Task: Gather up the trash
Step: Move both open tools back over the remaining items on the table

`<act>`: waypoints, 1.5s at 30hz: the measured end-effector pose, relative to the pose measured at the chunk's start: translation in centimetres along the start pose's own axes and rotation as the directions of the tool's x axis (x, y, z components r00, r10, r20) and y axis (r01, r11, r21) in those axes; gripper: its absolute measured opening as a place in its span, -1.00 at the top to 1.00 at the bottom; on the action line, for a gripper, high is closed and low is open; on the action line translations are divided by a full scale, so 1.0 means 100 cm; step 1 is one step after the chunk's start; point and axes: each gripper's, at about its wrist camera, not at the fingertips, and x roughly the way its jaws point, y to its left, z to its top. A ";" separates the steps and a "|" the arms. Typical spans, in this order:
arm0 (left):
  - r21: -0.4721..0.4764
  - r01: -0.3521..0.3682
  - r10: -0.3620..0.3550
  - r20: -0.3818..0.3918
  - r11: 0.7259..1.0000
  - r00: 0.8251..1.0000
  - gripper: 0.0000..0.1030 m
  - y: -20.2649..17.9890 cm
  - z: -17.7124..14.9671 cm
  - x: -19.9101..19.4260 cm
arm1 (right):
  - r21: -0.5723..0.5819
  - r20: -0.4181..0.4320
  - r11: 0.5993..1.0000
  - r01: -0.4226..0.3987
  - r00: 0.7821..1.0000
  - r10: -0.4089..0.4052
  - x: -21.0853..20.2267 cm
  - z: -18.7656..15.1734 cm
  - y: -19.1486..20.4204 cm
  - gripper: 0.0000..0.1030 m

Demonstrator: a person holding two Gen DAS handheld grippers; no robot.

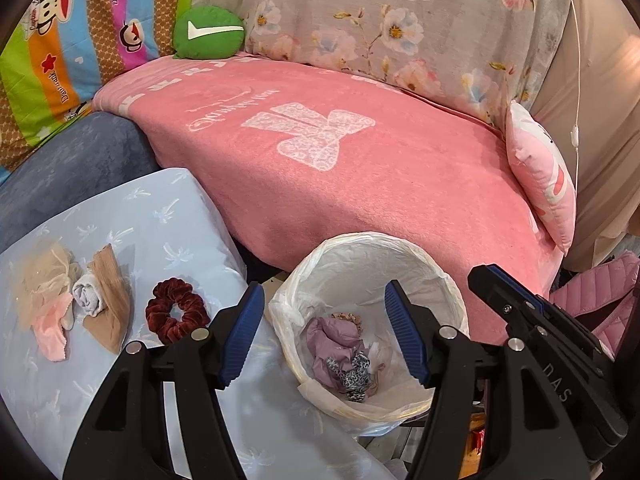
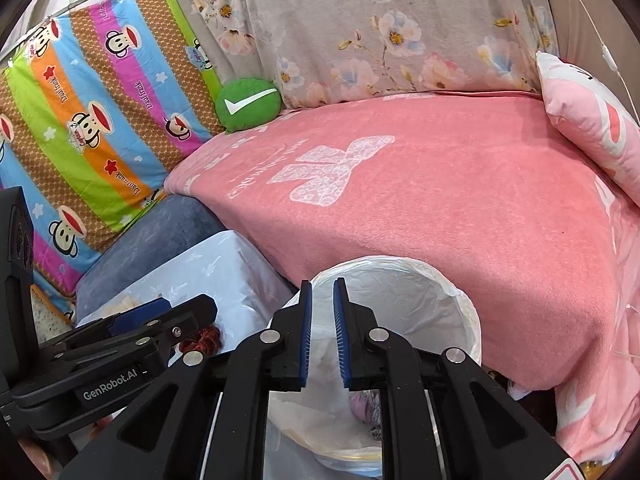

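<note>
A white-lined trash bin (image 1: 448, 296) stands on the floor by the pink bed; it holds purple cloth (image 1: 332, 340) and a leopard-print scrunchie (image 1: 354, 378). My left gripper (image 1: 326, 338) is open and empty above the bin. On the pale blue surface (image 1: 168, 216) to the left lie a dark red scrunchie (image 1: 176, 314), a tan sock with a grey roll (image 1: 106, 300), and beige tulle with pink cloth (image 1: 44, 300). My right gripper (image 2: 322, 332) hangs over the bin's near rim (image 2: 460, 300), jaws nearly together with a narrow gap, nothing between them. It shows at right in the left wrist view (image 1: 520, 300).
A pink blanket (image 1: 360, 168) covers the bed behind the bin. A green cushion (image 1: 208, 32), a floral quilt (image 1: 400, 20), a striped monkey-print sheet (image 1: 72, 40) and a pink pillow (image 1: 540, 176) lie around it. A blue-grey seat (image 1: 80, 164) sits at the left.
</note>
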 end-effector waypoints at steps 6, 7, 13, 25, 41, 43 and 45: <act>-0.010 -0.005 0.005 0.005 1.000 1.000 -0.16 0.005 -0.003 -0.003 | -0.016 -0.010 1.000 -0.009 1.000 0.009 0.001 -0.003 0.008 0.67; -0.012 -0.006 0.006 0.005 1.000 1.000 -0.16 0.006 -0.003 -0.004 | -0.019 -0.011 1.000 -0.011 1.000 0.011 0.001 -0.003 0.009 0.65; -0.032 -0.016 0.016 0.006 0.999 1.000 -0.16 0.015 -0.005 -0.006 | -0.036 -0.015 0.999 -0.023 1.000 0.022 0.002 -0.004 0.018 0.51; -0.098 -0.052 0.053 0.008 0.994 0.999 -0.26 0.045 -0.014 -0.015 | -0.084 -0.047 0.995 -0.063 0.997 0.059 0.010 -0.014 0.050 0.43; -0.186 -0.103 0.105 0.001 0.977 0.994 -0.30 0.092 -0.025 -0.024 | -0.142 -0.093 0.984 -0.107 0.991 0.095 0.023 -0.029 0.094 0.28; -0.195 -0.110 0.113 0.000 0.975 0.994 -0.34 0.097 -0.026 -0.026 | -0.148 -0.097 0.983 -0.112 0.990 0.098 0.024 -0.031 0.098 0.26; -0.200 -0.118 0.120 -0.001 0.973 0.993 -0.35 0.102 -0.028 -0.027 | -0.156 -0.103 0.981 -0.117 0.989 0.101 0.025 -0.033 0.104 0.23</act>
